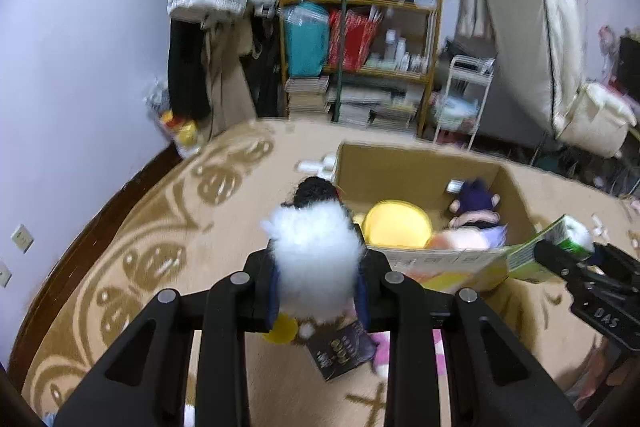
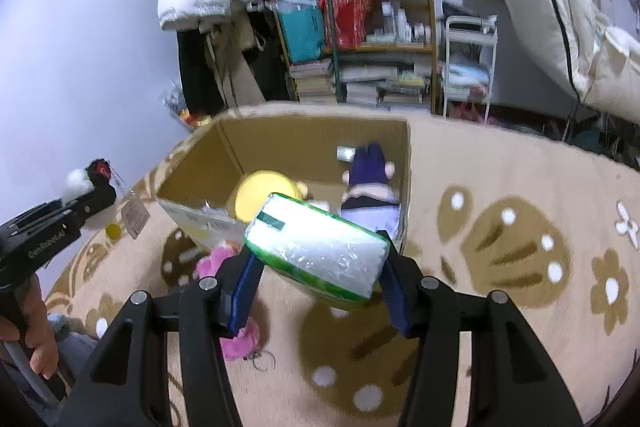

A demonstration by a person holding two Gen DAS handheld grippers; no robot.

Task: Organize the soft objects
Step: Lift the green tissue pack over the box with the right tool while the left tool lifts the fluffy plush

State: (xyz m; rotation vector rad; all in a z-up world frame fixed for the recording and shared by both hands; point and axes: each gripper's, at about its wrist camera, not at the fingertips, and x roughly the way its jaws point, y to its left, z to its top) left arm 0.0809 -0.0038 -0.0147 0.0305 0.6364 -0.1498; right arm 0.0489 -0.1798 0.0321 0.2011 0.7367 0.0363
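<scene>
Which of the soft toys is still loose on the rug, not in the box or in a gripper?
The pink plush, lying on the rug just outside the cardboard box. The yellow plush and purple-haired doll are inside the box; the white fluffy toy is clamped in the left gripper.

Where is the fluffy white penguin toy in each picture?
Left wrist view: the penguin toy sits bottom centre, squeezed between the left tongs.
Right wrist view: it peeks out at the far left edge, only partly seen.
Shared landmark: the cardboard box, just beyond both tongs.
</scene>
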